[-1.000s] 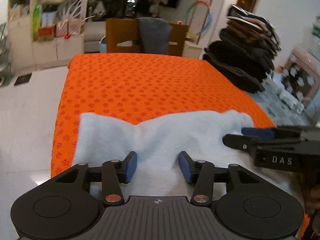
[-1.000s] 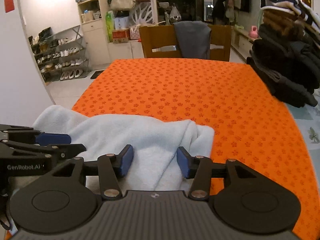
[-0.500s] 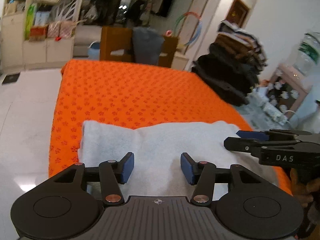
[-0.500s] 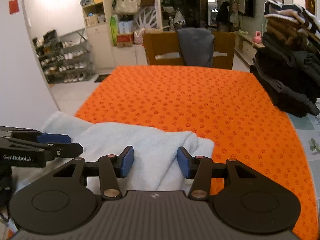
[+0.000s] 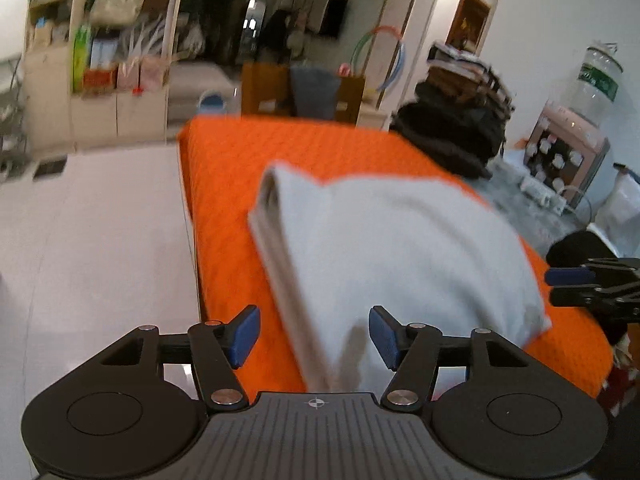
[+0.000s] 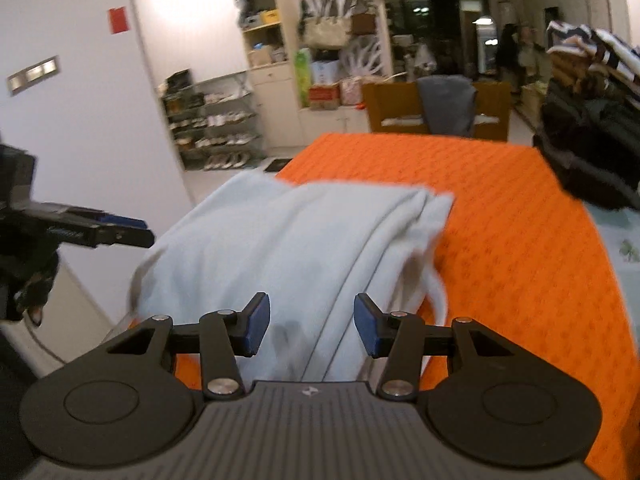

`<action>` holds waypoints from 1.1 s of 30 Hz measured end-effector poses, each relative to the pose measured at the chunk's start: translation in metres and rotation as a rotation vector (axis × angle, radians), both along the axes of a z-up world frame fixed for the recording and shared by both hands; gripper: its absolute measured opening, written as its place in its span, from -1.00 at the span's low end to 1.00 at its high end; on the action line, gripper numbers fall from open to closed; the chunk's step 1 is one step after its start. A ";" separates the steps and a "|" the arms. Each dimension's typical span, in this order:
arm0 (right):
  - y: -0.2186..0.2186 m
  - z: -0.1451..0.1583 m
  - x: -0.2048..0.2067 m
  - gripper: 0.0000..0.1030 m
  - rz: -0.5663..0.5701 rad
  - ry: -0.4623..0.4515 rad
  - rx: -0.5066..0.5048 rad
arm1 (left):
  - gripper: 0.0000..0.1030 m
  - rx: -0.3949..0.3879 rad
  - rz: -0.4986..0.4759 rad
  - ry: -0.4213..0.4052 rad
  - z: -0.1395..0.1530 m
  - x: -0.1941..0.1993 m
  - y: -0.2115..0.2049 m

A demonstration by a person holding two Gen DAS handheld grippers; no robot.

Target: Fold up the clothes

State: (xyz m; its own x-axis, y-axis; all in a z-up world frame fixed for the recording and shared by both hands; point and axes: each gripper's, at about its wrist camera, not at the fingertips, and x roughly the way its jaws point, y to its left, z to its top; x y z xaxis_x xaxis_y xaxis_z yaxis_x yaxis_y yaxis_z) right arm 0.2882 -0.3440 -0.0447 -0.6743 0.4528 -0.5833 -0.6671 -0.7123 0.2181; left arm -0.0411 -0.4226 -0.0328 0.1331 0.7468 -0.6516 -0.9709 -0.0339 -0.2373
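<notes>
A folded white garment lies on an orange cloth spread over a table, near the table's front edge and toward its left side; its folded edge shows as stacked layers in the left wrist view, and a seam runs along it in the right wrist view; both frames are blurred. The left gripper hangs over the garment's near left edge with its blue-padded fingers spread apart, clasping nothing; the right gripper sits over the garment's near end, its fingers likewise parted and empty, the fabric passing beneath the gap. Each gripper shows in the other's view at the side, level with the garment. A pile of dark clothes rests at the table's far right; a wooden chair with a grey garment draped over its back stands beyond the far edge. Along the back wall, shelves hold boxes and bags, their contents too blurred to name; a wire rack beside them carries rows of shoes; a large glass jar stands on a cabinet at right.
</notes>
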 end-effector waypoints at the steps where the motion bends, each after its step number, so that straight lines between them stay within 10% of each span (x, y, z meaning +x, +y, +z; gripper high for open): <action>1: -0.007 -0.003 0.004 -0.08 0.011 0.003 -0.016 | 0.22 -0.011 -0.005 -0.004 -0.004 0.000 -0.003; 15: -0.025 -0.046 -0.003 -0.40 -0.043 -0.040 -0.116 | 0.34 -0.070 -0.078 0.028 -0.040 0.018 -0.007; 20: -0.033 -0.044 -0.007 -0.64 -0.061 -0.103 -0.039 | 0.58 -0.005 -0.123 0.160 -0.024 0.032 -0.019; 22: -0.038 -0.040 -0.003 -0.55 -0.035 -0.129 0.005 | 0.77 0.065 -0.151 0.219 -0.014 0.039 -0.029; 27: -0.052 -0.033 0.008 0.44 0.035 -0.163 0.107 | 0.89 0.110 -0.227 0.275 -0.010 0.054 -0.035; 33: -0.030 -0.042 0.004 0.74 0.068 -0.152 0.118 | 0.89 0.048 -0.275 0.243 -0.034 0.056 -0.022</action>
State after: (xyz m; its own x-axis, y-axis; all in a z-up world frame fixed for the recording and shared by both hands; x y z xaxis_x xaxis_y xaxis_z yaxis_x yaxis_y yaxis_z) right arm 0.2925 -0.3738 -0.0863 -0.6137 0.4810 -0.6261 -0.6358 -0.7713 0.0307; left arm 0.0148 -0.4447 -0.0672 0.1793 0.7351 -0.6539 -0.9702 0.2421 0.0061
